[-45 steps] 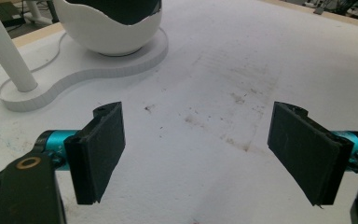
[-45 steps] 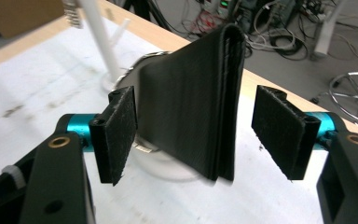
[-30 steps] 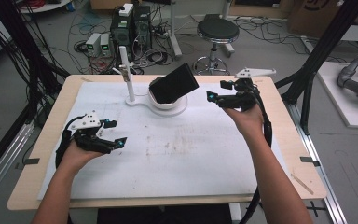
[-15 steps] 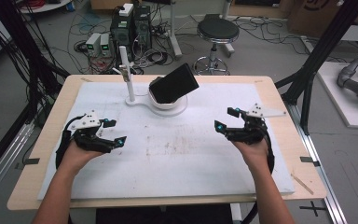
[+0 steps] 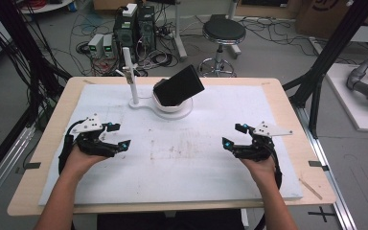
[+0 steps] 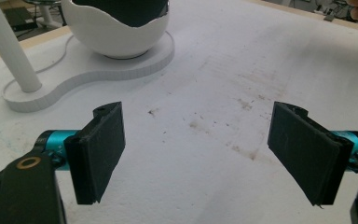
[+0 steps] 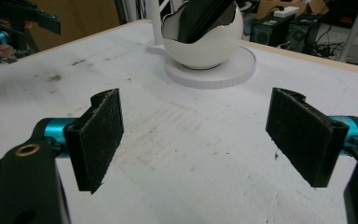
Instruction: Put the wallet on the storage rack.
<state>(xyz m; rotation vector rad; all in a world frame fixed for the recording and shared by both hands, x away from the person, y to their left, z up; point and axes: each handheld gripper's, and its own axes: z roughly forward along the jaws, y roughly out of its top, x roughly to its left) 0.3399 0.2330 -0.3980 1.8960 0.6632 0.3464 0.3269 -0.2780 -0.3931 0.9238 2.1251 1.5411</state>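
Resting: we hold both claws empty, jaws wide, on the counter (image 5: 316, 143).
Left claw (image 5: 116, 135): nearer.
Right claw (image 5: 234, 136): farther.
Black slab (image 5: 178, 85): ahead in white cup (image 5: 172, 106), tilted up-right.

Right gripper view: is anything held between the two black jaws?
No, the right gripper stands open with bare white table surface between its pads.

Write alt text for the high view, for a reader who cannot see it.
A person's two hands rest on a white table mat, each holding an open gripper: left gripper, right gripper. Between and beyond them, a black tablet leans tilted in a white bowl-shaped stand beside a white post.
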